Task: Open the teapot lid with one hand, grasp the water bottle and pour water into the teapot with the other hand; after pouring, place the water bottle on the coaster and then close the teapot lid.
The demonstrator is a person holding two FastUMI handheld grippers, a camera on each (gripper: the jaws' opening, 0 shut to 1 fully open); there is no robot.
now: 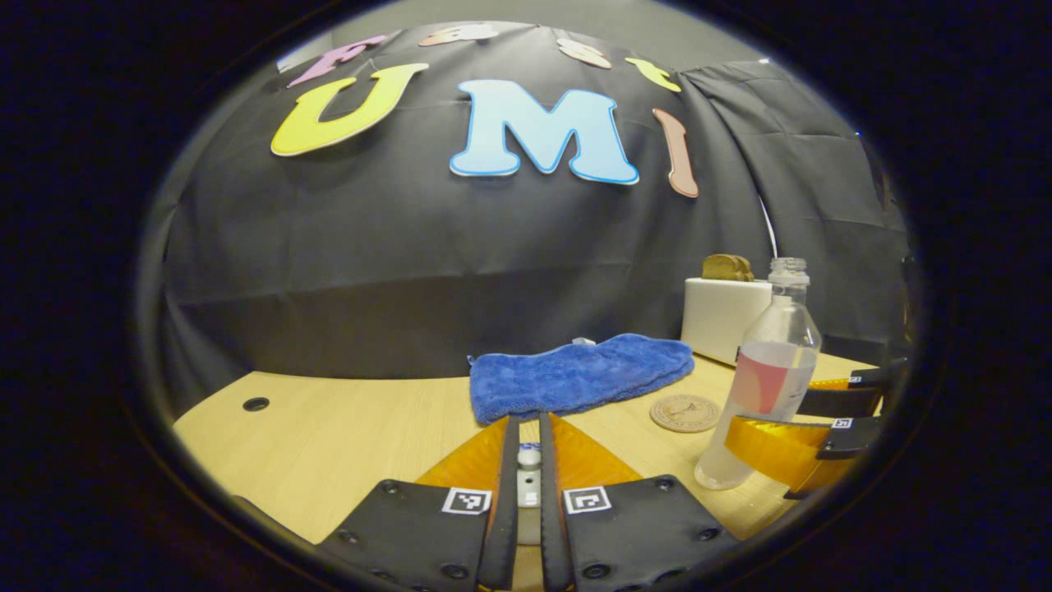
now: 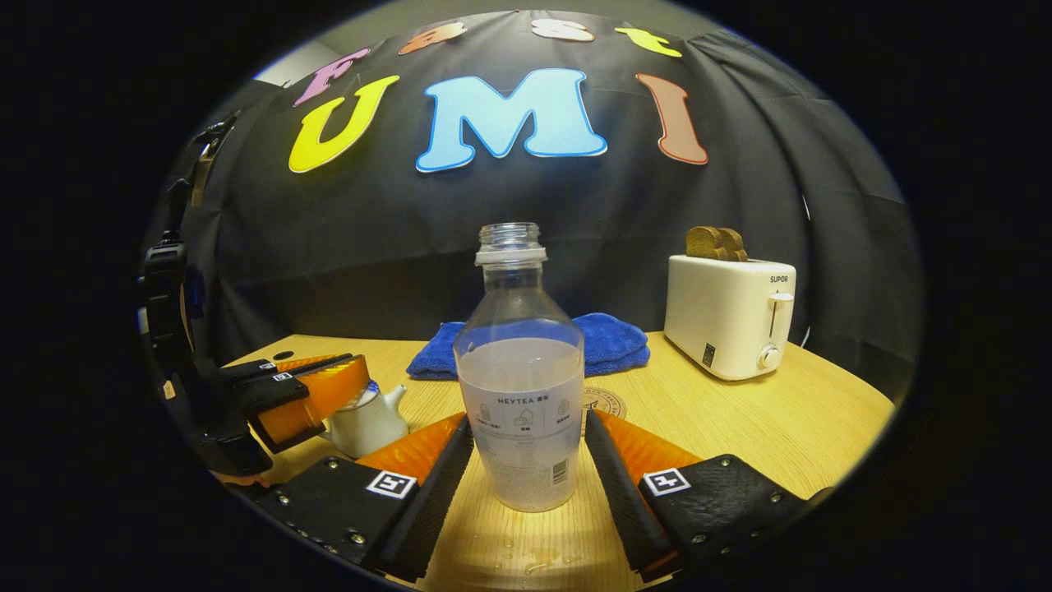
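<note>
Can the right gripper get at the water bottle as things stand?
Probably yes. The water bottle stands upright on the table between the open fingers of the right gripper. Nothing sits between them; the left gripper is off by the teapot.

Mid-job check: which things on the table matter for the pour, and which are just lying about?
For the job:
water bottle, uncapped, standing between the right gripper fingers
teapot, under the left gripper
coaster, bare, beside the bottle

Lying about:
blue towel
white toaster with bread in its slots
</note>
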